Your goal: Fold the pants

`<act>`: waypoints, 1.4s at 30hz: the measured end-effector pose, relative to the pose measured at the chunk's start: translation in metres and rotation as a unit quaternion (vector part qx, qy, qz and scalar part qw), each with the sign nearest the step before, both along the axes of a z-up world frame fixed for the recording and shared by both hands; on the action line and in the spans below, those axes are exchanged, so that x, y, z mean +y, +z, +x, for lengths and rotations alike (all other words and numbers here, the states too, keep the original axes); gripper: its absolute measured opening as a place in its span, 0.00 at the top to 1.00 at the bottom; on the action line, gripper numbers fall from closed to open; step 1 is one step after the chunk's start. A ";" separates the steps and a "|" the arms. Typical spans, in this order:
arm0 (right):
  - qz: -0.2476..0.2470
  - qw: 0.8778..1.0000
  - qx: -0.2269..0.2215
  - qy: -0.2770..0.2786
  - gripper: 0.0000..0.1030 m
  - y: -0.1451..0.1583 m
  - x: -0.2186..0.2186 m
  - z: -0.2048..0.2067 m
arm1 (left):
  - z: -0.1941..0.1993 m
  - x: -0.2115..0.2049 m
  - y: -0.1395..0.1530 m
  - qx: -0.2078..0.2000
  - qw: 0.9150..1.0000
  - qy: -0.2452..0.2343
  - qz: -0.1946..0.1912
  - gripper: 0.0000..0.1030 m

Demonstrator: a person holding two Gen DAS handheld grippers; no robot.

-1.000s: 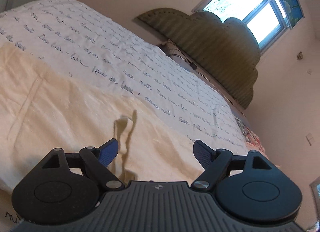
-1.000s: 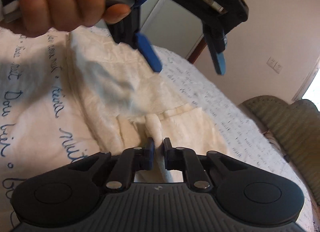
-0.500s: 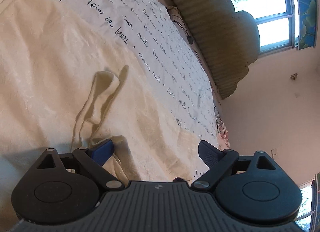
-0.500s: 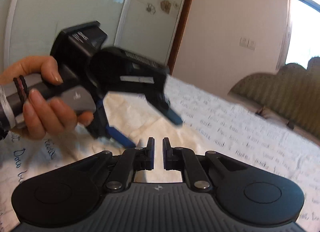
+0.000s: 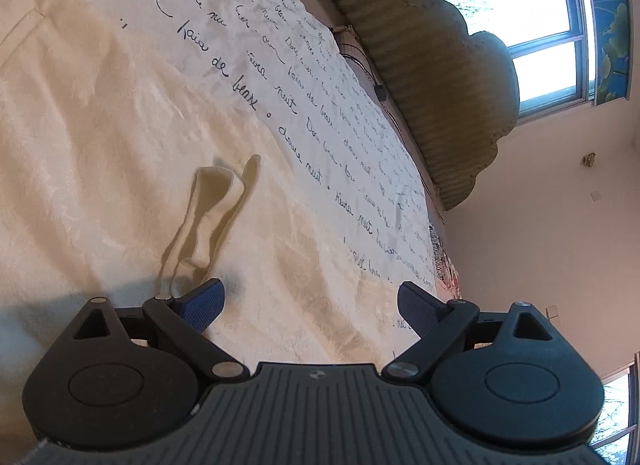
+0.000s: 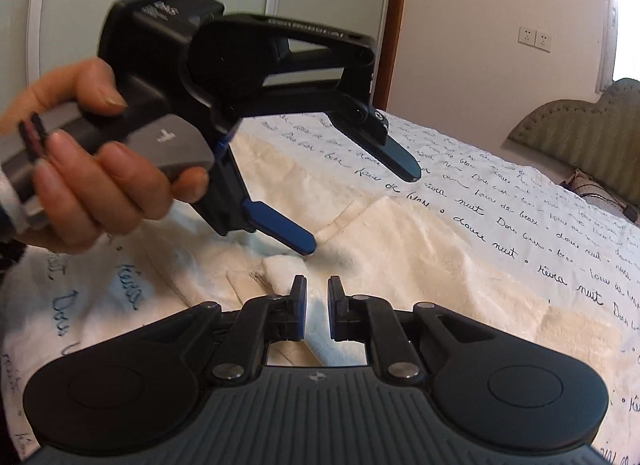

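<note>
Cream pants (image 5: 120, 169) lie flat on the bed; a loose cream tie strip (image 5: 208, 221) lies bunched on them. My left gripper (image 5: 310, 307) is open just above the pants, its left fingertip (image 5: 204, 303) beside the strip's near end. In the right wrist view the left gripper (image 6: 364, 205) is open, held by a hand, its lower finger close to a bunched fold (image 6: 284, 271) of the pants (image 6: 420, 249). My right gripper (image 6: 317, 303) has its jaws nearly together with a narrow gap, and nothing is between them.
The bed has a white cover with black script (image 5: 280, 65). A padded olive headboard (image 5: 432, 65) and a window (image 5: 532, 29) stand beyond it. A door frame (image 6: 394, 25) and wall sockets (image 6: 534, 39) show in the right wrist view.
My right gripper let go of the cream strip it was pinching and pulled back a little. My left gripper came down close to the pants, staying open.
</note>
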State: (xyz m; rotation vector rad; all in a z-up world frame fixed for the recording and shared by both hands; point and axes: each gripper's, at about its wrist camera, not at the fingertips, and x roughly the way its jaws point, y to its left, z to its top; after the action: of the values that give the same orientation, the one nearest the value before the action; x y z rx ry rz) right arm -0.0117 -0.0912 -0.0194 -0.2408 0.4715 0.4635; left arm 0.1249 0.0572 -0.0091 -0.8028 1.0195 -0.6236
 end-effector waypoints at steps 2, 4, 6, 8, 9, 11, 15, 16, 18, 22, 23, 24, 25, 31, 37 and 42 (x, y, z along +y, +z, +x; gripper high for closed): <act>0.002 1.000 0.004 -0.002 0.89 0.000 -0.001 -0.002 | 0.002 -0.006 -0.003 0.005 1.000 -0.009 -0.004 0.09; 0.000 1.000 0.004 0.000 0.86 0.001 0.001 -0.005 | 0.001 -0.009 -0.005 0.010 1.000 -0.013 -0.004 0.09; -0.007 1.000 0.002 0.003 0.71 0.001 0.003 -0.007 | -0.003 -0.006 -0.005 0.005 1.000 -0.007 0.000 0.09; -0.024 1.000 -0.011 0.003 0.51 0.000 0.007 -0.010 | -0.007 0.001 -0.001 -0.005 1.000 0.002 0.006 0.09; -0.038 0.999 -0.021 0.004 0.47 -0.002 0.010 -0.012 | -0.009 0.006 0.001 -0.009 1.000 0.009 0.009 0.09; -0.068 0.997 -0.032 0.006 0.47 -0.008 0.016 -0.012 | -0.011 0.015 0.004 -0.013 1.000 0.019 0.007 0.09; -0.124 0.991 -0.041 -0.013 0.48 -0.022 0.026 -0.001 | -0.014 0.021 0.010 -0.016 1.000 0.015 -0.004 0.09; -0.140 0.989 -0.050 -0.018 0.48 -0.025 0.029 0.002 | -0.015 0.021 0.011 -0.018 1.000 0.012 -0.004 0.09; -0.150 0.987 -0.053 -0.017 0.57 -0.028 0.032 0.008 | -0.017 0.018 0.012 -0.019 1.000 0.002 -0.005 0.09; -0.152 0.987 -0.045 0.016 0.90 -0.039 0.039 0.018 | -0.020 0.015 0.010 -0.007 1.000 -0.007 0.002 0.09; -0.146 0.988 -0.048 0.016 0.91 -0.038 0.036 0.018 | -0.020 0.015 0.009 -0.006 1.000 -0.008 0.004 0.09; -0.111 0.993 -0.043 0.010 0.92 -0.032 0.027 0.019 | -0.019 0.016 0.009 -0.004 1.000 -0.007 0.005 0.08; -0.067 0.997 -0.037 -0.001 0.92 -0.025 0.014 0.020 | -0.018 0.018 0.007 -0.001 1.000 -0.006 0.003 0.08; 0.052 0.997 -0.061 -0.007 0.92 0.020 -0.037 0.003 | 0.007 -0.004 -0.007 0.041 0.998 -0.031 -0.046 0.02; -0.001 0.998 -0.054 0.030 0.92 0.014 -0.017 -0.013 | 0.020 -0.031 -0.033 0.072 0.995 -0.039 -0.061 0.95; 0.058 0.997 -0.027 0.040 0.91 0.024 -0.048 -0.026 | 0.002 -0.029 -0.004 -0.040 0.998 -0.023 0.035 0.99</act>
State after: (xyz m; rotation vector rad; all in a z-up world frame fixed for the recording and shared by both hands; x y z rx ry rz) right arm -0.0377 -0.1394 0.0043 -0.1591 0.3823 0.5598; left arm 0.1265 0.0280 -0.0130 -0.6882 0.9844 -0.6511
